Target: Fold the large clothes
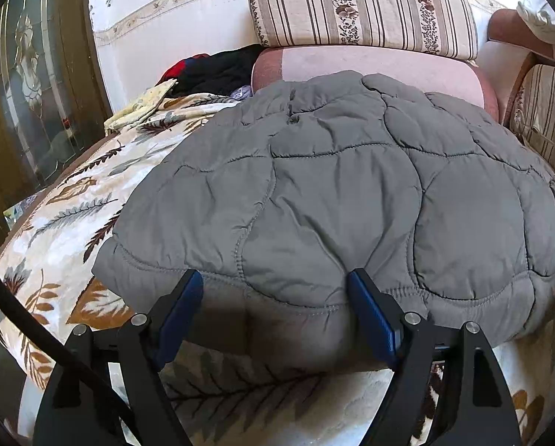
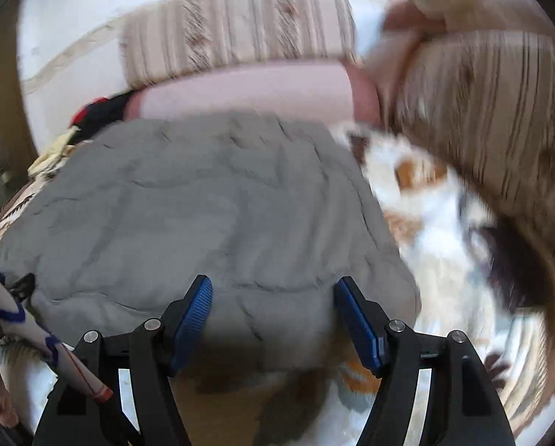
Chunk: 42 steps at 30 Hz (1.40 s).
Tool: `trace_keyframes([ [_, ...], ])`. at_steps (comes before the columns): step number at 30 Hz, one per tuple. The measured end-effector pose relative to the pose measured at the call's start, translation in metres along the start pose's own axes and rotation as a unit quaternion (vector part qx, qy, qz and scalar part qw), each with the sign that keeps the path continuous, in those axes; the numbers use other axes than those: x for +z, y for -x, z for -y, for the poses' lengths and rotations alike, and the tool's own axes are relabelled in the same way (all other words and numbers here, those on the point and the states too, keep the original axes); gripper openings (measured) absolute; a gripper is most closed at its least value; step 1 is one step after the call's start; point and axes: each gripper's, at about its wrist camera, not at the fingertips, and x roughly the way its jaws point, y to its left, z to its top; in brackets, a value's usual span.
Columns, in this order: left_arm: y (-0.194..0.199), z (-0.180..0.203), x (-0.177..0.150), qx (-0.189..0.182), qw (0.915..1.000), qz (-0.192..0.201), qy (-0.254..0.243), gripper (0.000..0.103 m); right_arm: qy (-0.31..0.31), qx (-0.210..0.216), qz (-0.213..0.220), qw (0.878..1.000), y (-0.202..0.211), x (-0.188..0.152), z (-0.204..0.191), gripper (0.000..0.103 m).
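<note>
At twelve o'clock of both my spread-jawed grippers, left gripper [image 1: 275, 299] and right gripper [image 2: 273, 303], nothing clamped, puffy grey quilted jacket [image 1: 351, 193] looks soft, slippery — I'd pinch its stitched near hem.

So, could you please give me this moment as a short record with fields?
garment: grey quilted jacket, lying folded and spread on the leaf-print cover
left gripper: jaws open, at the jacket's near edge, nothing clamped
right gripper: jaws open, astride the near edge, view blurred
behind: pink cushion, striped cushion
beside: dark clothes pile at far left
</note>
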Motion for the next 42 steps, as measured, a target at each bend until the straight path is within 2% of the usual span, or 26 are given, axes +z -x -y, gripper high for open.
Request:
trace_keyframes([
  [6,0.001,0.001,-0.001,0.001,1.0000,0.002,-0.002,0.081,0.022,-0.006,-0.006,1.000,-0.006,-0.003,-0.008,0.079],
  [15,0.008,-0.002,-0.005,-0.006,1.0000,-0.003,0.004,0.081,0.010,0.013,0.007,1.000,0.026,-0.006,-0.007,0.080],
  [19,0.028,-0.007,-0.006,-0.017,0.9998,0.001,0.012,0.080,0.007,0.029,0.007,1.000,0.049,-0.007,-0.006,0.080],
  [23,0.070,-0.018,-0.001,-0.037,0.9987,0.027,0.024,0.081,0.026,0.031,0.021,0.999,0.081,-0.001,-0.009,0.080],
  [26,0.111,-0.028,0.006,-0.043,0.9964,0.067,0.031,0.090,0.034,0.041,0.036,0.998,0.110,0.013,-0.013,0.082],
  [30,0.171,-0.043,0.024,-0.050,0.9916,0.114,0.034,0.091,0.033,0.066,0.068,0.995,0.157,0.041,-0.021,0.084],
  [34,0.233,-0.058,0.046,-0.047,0.9822,0.177,0.043,0.097,0.045,0.084,0.131,0.987,0.215,0.065,-0.031,0.090],
  [36,0.257,-0.065,0.053,-0.042,0.9787,0.193,0.054,0.103,0.045,0.094,0.167,0.980,0.245,0.072,-0.032,0.092],
  [39,0.279,-0.069,0.055,-0.030,0.9773,0.202,0.058,0.103,0.051,0.105,0.210,0.971,0.279,0.070,-0.038,0.101],
  [42,0.282,-0.062,0.045,-0.021,0.9835,0.175,0.038,0.103,0.063,0.106,0.226,0.966,0.294,0.055,-0.048,0.102],
])
